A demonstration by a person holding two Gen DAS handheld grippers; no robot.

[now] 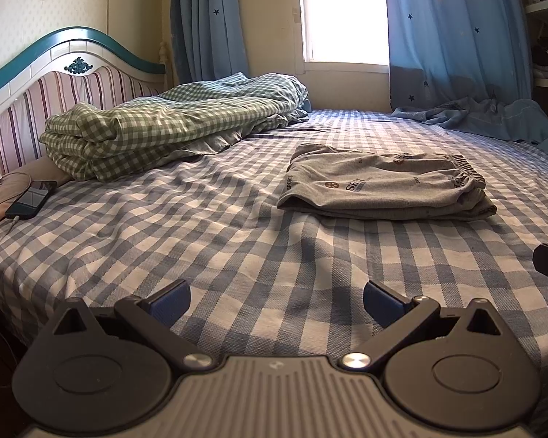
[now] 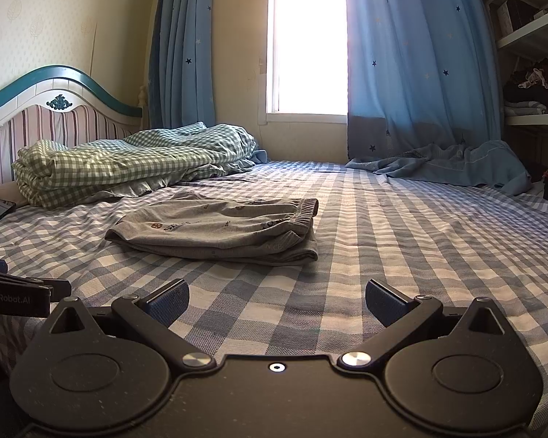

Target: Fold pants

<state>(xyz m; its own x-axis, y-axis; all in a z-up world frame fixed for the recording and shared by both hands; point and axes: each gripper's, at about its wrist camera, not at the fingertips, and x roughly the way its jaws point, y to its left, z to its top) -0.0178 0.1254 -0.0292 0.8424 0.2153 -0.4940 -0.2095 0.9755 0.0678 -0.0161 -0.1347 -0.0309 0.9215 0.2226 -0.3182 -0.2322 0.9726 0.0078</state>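
Note:
The grey printed pants (image 1: 383, 189) lie folded in a flat stack on the blue checked bedsheet (image 1: 237, 241), waistband to the right. They also show in the right wrist view (image 2: 219, 233). My left gripper (image 1: 276, 303) is open and empty, low over the sheet, well short of the pants and to their left. My right gripper (image 2: 277, 303) is open and empty, in front of the pants and slightly right of them. The left gripper's side (image 2: 14, 292) shows at the left edge of the right wrist view.
A folded green checked quilt (image 1: 171, 124) lies at the head of the bed by the striped headboard (image 1: 54, 91). A phone (image 1: 31, 199) on a cable lies at the left. A blue curtain (image 1: 486, 116) spills onto the far right of the bed. Shelves (image 2: 533, 73) stand right.

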